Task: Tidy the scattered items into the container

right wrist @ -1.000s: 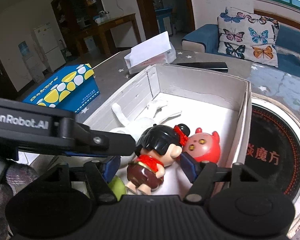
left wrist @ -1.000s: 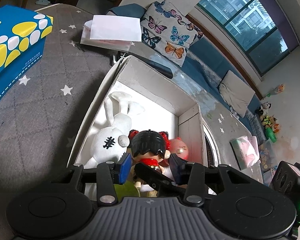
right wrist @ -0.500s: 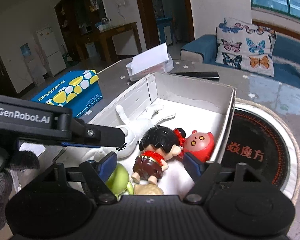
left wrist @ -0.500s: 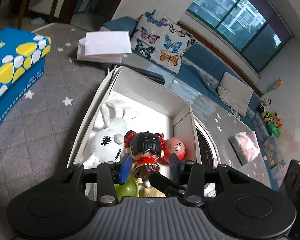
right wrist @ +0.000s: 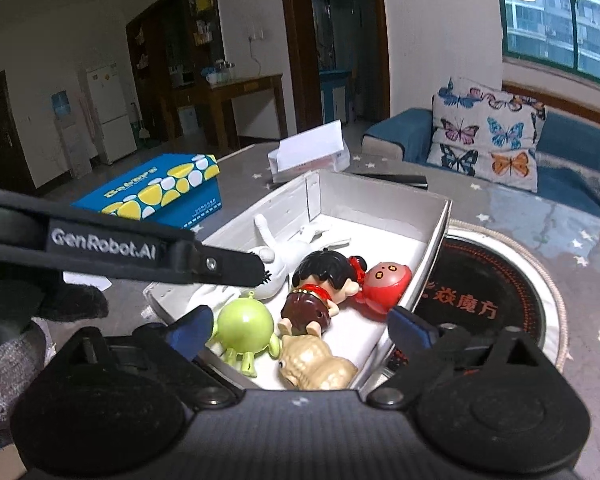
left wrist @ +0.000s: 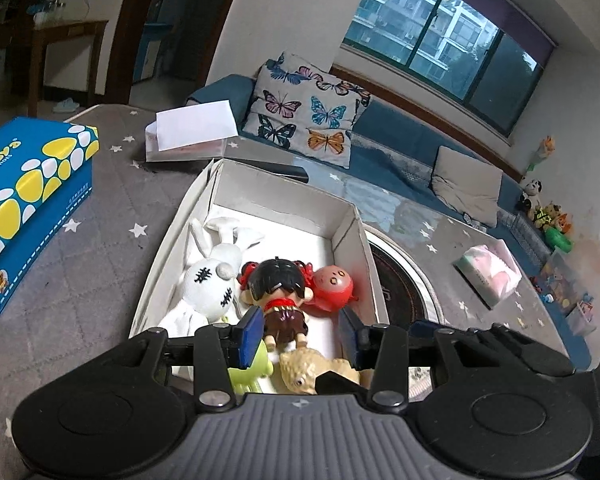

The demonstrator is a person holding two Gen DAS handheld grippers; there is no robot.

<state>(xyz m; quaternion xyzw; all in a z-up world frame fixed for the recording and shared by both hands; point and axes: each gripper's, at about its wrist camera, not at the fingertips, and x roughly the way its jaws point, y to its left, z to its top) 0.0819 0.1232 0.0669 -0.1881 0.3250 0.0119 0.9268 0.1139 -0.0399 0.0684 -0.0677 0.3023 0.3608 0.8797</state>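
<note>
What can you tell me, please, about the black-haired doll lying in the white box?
The black-haired doll is a glossy, hard-looking plastic figure with a big head, red hair bobbles, a red collar, a brown dress and tan feet. It lies on its back in the white box, head toward the far wall. The white plush rabbit lies on one side, the red round toy against its head on the other, and the tan toy at its feet. Neither claw touches it.

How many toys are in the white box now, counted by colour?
In the white box:
White rabbit: 1
Black-haired doll: 1
Red toy: 1
Green toy: 1
Tan toy: 1
Total: 5
</note>
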